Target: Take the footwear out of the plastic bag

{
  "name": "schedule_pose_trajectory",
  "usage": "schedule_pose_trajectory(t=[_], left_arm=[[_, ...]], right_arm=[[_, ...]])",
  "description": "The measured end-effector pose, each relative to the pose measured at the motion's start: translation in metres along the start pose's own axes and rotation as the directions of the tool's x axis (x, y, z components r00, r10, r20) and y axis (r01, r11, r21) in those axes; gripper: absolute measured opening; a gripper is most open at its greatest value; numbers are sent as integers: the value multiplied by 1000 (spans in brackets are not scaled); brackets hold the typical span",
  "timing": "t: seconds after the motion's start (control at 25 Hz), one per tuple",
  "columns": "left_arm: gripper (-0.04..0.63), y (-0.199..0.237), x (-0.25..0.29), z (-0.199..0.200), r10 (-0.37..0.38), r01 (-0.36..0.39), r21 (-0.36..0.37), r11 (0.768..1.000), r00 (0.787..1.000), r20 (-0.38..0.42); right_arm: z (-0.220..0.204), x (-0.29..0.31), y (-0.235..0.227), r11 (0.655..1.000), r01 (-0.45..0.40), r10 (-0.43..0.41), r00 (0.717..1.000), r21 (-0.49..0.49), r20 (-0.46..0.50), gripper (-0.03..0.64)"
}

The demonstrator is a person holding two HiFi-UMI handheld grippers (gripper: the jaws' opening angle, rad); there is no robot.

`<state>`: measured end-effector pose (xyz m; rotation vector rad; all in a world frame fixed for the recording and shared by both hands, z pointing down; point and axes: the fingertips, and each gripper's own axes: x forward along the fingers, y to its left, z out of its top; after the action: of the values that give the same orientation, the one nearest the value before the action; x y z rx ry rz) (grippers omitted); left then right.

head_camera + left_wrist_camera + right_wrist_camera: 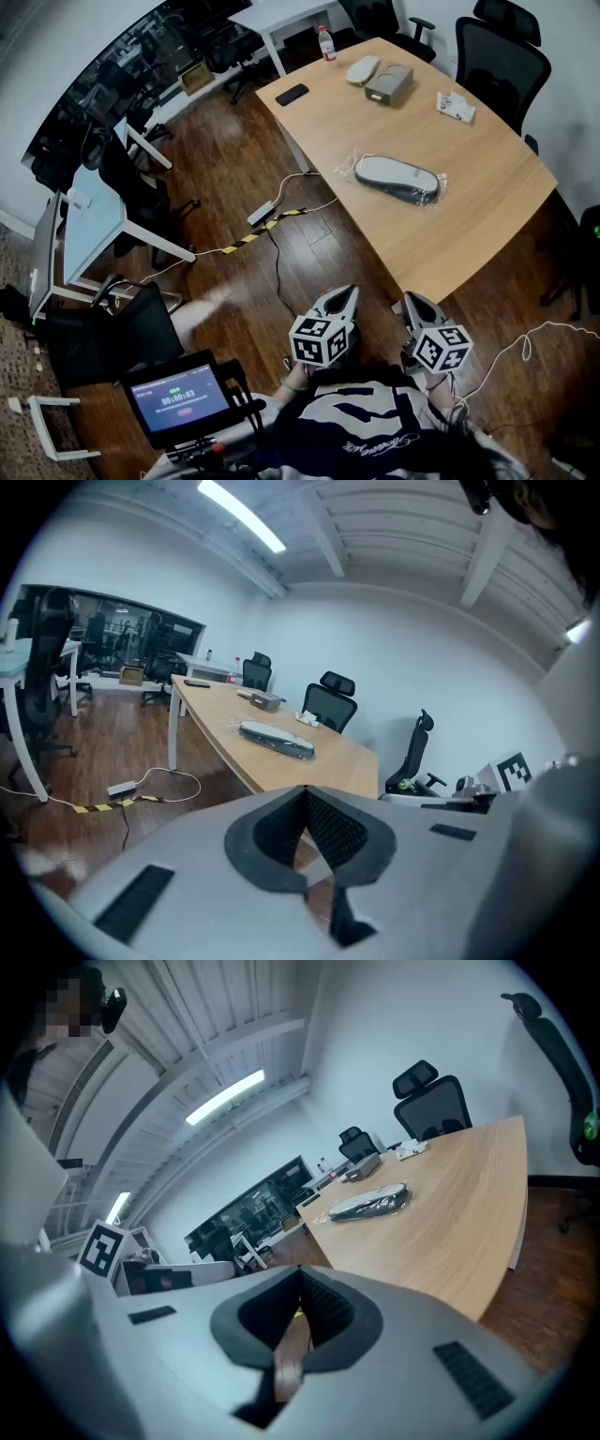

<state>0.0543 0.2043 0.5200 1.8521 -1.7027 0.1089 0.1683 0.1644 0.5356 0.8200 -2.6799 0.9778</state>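
Note:
A grey slipper sealed in a clear plastic bag (398, 178) lies in the middle of the wooden table (469, 234). In the left gripper view the bagged slipper (277, 739) is far ahead on the table, and the right gripper view shows the bagged slipper (370, 1204) at a similar distance. Both grippers hang close to the person's body, short of the table's near end. My left gripper (345, 294) is shut with nothing in it, its tips (306, 794) meeting. My right gripper (413, 300) is also shut and empty (300, 1275).
At the table's far end lie a pale slipper (363, 69), a grey box (390, 84), a black phone (292, 94), a water bottle (325, 43) and a paper packet (456, 106). Office chairs (502, 56) ring the table. A power strip with cables (261, 214) lies on the floor.

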Motion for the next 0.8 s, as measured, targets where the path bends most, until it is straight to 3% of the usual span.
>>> schedule_pose_trajectory(t=[0.44, 0.8], left_arm=[[2, 122, 58, 103, -95, 95, 21, 995, 995, -15], [2, 171, 107, 139, -189, 190, 6, 982, 980, -53]], right_arm=[[57, 141, 23, 997, 71, -71, 997, 9, 38, -3], [80, 184, 15, 981, 186, -191, 978, 58, 89, -3]])
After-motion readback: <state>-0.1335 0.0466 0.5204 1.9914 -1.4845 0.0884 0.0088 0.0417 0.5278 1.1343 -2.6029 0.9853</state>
